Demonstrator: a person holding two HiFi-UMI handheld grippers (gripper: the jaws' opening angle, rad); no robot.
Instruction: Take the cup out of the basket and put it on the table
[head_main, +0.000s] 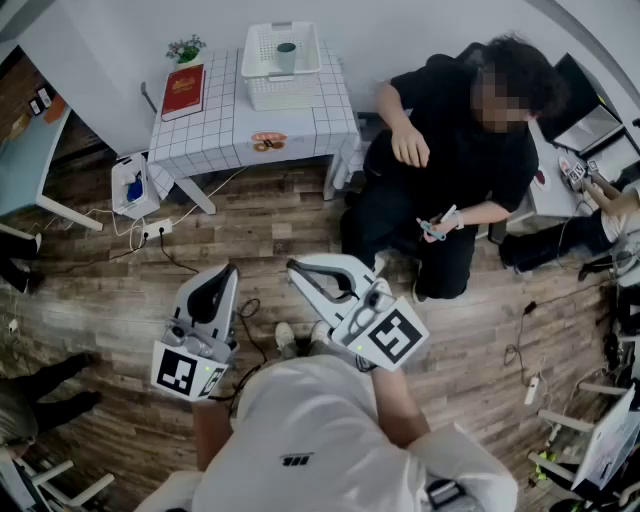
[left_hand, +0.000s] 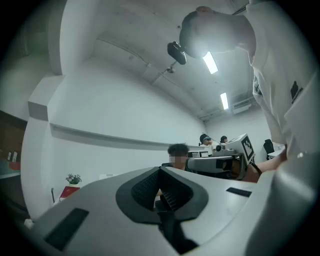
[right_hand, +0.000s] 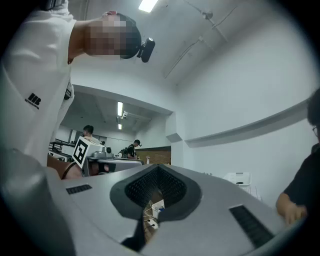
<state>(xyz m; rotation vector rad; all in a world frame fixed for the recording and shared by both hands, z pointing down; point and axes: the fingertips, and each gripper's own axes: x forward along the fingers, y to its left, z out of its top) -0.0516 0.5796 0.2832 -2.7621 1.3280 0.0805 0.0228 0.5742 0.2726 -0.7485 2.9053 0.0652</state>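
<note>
At 12 o'clock, on the far desk (head_main: 215, 125), the cup (head_main: 286, 52) stands in the basket (head_main: 262, 92), well apart from the left claw (head_main: 229, 270) and right claw (head_main: 293, 267), both closed and empty: judged approach step; next, advance and open one.

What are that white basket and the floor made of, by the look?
The basket looks like white moulded plastic: its walls are evenly slotted. The floor looks like matt wood or wood-look planks, with grain and seams showing.
</note>
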